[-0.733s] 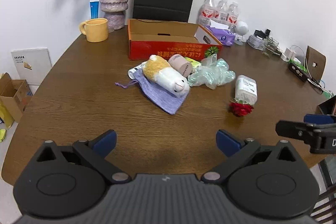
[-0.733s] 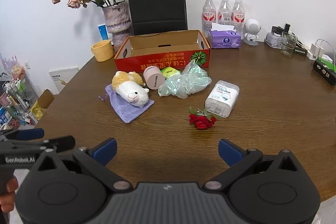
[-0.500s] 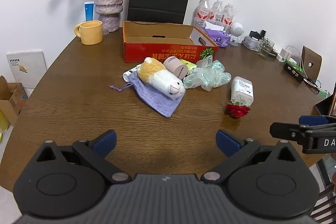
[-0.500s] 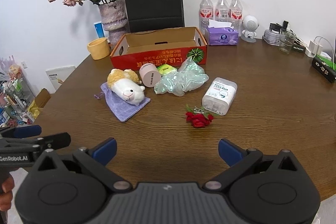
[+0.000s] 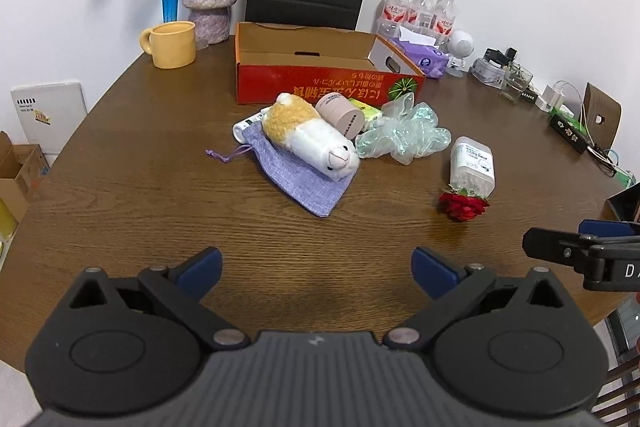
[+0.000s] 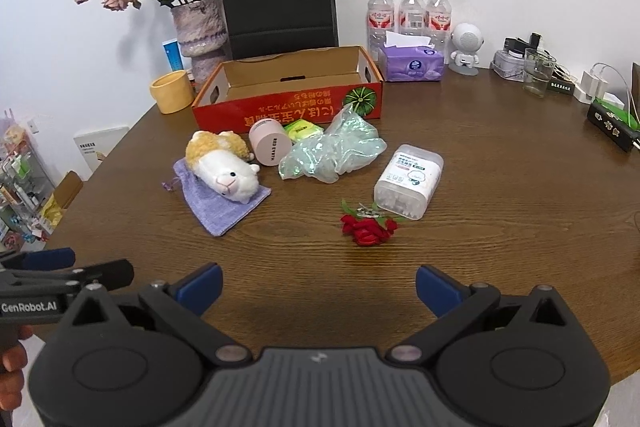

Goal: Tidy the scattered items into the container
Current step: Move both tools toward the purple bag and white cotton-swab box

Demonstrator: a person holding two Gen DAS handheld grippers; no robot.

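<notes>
Both the left hand-held gripper [image 5: 316, 263] and the right hand-held gripper [image 6: 318, 281] hover spread wide and empty over the brown tabletop [image 5: 140, 187]. The alpaca plush [image 5: 310, 137] lies on a purple drawstring pouch [image 5: 296, 175] just in front of the red cardboard box [image 5: 320, 83], with a red rose [image 6: 366, 229] touching the cotton swab box [image 6: 408, 181]

pink canister [image 6: 270, 147]: "RED EARTH" | left gripper [image 6: 66, 269]: "GenRobot.AI"
</notes>
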